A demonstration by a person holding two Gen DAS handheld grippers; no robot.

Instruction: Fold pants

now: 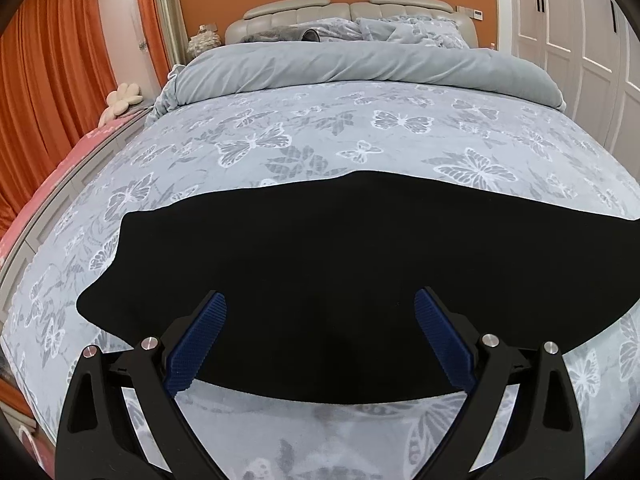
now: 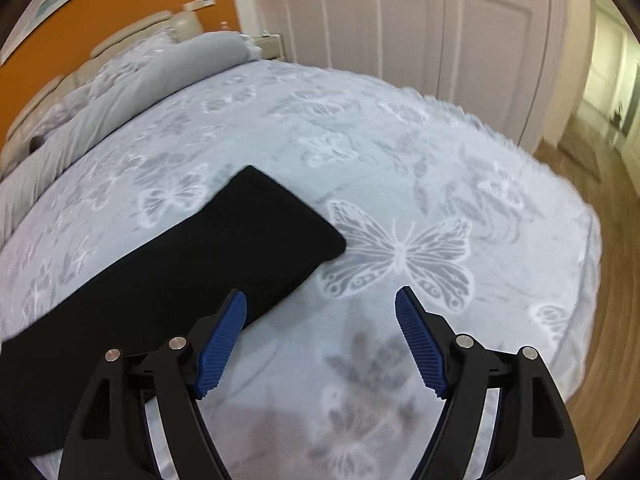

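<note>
Black pants [image 1: 320, 264] spread flat across a butterfly-print bedspread [image 1: 320, 128], left gripper [image 1: 320, 304] tilted downward over their near edge, jaws wide and empty, right gripper [image 2: 320, 300] angled down beside the leg end, jaws wide, gripping nothing, blue pads [image 2: 222, 344] clear of the fabric

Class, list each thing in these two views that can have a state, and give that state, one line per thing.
Black pants: lying flat on the bed, not gripped by either claw.
Left claw: open, over the pants.
Right claw: open, nothing between its jaws, beside the end of the pants.
Grey duvet: rolled back toward the headboard.
Orange curtains: drawn shut.
White wardrobe doors: closed.
</note>
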